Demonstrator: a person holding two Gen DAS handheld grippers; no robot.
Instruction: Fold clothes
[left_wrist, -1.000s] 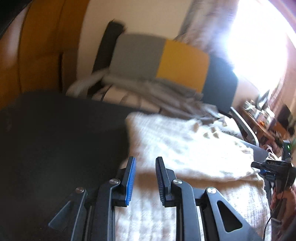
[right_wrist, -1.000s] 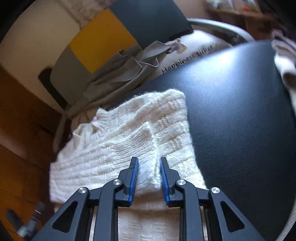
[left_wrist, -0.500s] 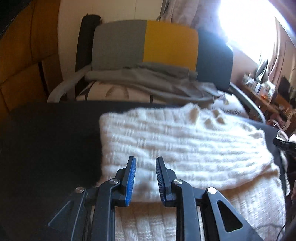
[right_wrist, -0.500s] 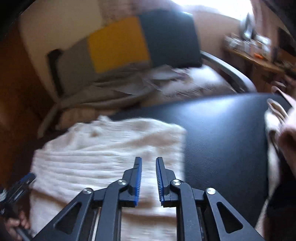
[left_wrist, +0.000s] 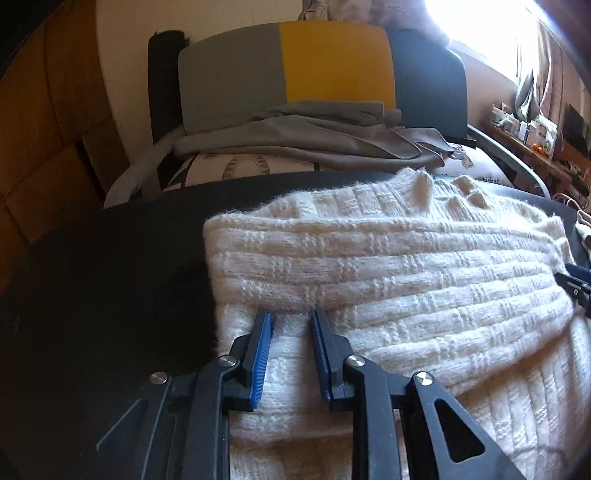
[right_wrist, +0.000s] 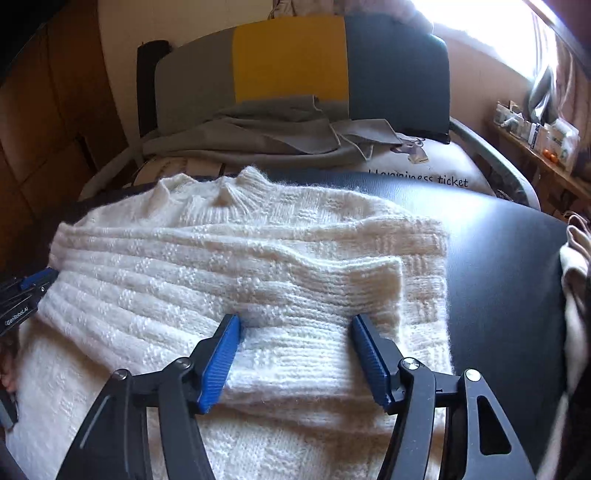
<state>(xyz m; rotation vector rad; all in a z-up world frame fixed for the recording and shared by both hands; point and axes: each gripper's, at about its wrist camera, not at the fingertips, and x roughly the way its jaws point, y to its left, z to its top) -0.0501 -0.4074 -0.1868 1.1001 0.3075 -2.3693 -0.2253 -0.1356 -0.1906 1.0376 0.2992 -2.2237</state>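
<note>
— well, look at the right gripper (right_wrist: 295, 325): its blue pads are spread wide apart, hovering just over the folded sleeve of the white sweater (right_wrist: 229, 273), gripping nothing.

— and the left gripper (left_wrist: 290, 321)?

— its pads are close together with a narrow gap left between them, and only the knit shows in that gap. the tips sit at the near edge of the folded-over layer, toward the sweater's left side. whether they actually touch the wool, i cannot tell.

— where does the sweater lie?

— flat on the black table (right_wrist: 498, 266), collar at the far side, sleeve folded across the body. bare tabletop shows on both sides of it.

— what else is around the sweater?

— just beyond its collar stands a chair (right_wrist: 288, 59) with a grey, yellow and dark back, a grey garment (right_wrist: 258, 136) heaped on its seat over a printed cushion (right_wrist: 424, 170). to the sweater's right, at the table edge, some pale cloth (right_wrist: 576, 258). farther right, a cluttered shelf (right_wrist: 535, 136) under the bright window.
</note>
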